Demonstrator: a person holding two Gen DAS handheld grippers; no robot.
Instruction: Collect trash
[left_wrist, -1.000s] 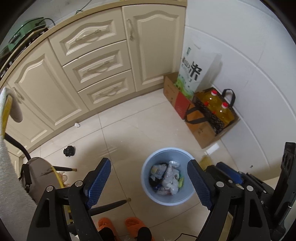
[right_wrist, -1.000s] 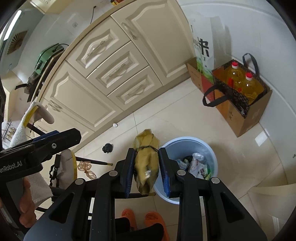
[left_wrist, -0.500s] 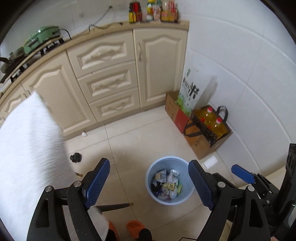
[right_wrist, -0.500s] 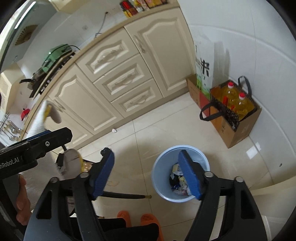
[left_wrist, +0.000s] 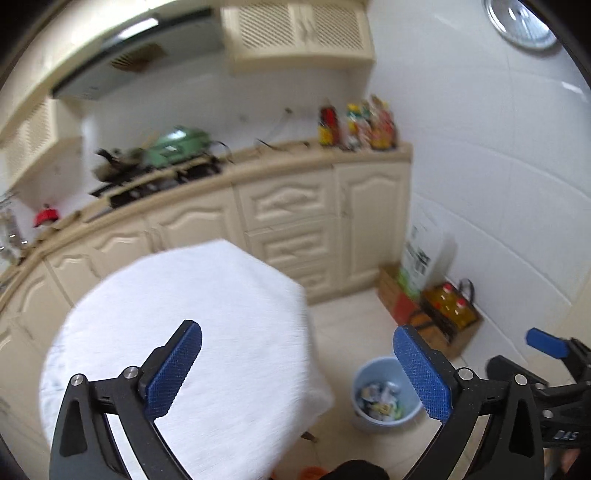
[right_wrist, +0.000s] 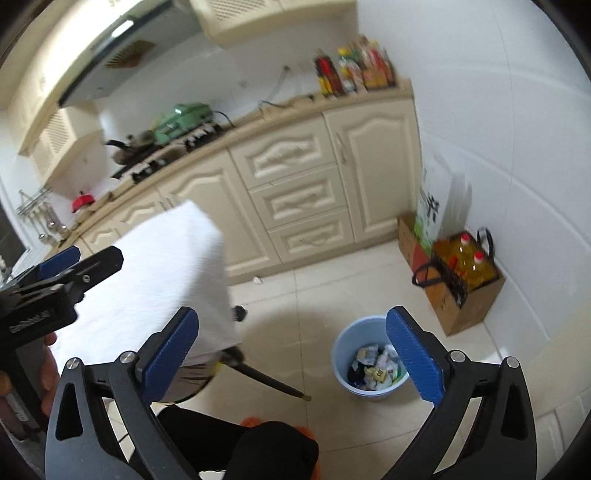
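With both sets of jaws just sprung wide and nothing between them, the left gripper (left_wrist: 295, 369) and right gripper (right_wrist: 291, 354) hang released above the floor. Collected trash (right_wrist: 375, 371) lies in the blue bin (right_wrist: 341, 354). I judge the next step is finding remaining litter, perhaps the white scrap (right_wrist: 257, 280) by the cabinets; approach low and square.

Pale blue round bin (right_wrist: 345, 356) upright on cream tile floor, open top, no lid. I see it low and right of centre in both views (left_wrist: 360, 384). Inside: heap of crumpled wrappers and packets (right_wrist: 375, 367), white, dark, yellow and green bits, filling bottom, below rim (left_wrist: 380, 400). Bin stands apart from cardboard box with oil bottles far right, near dark chair leg at left.
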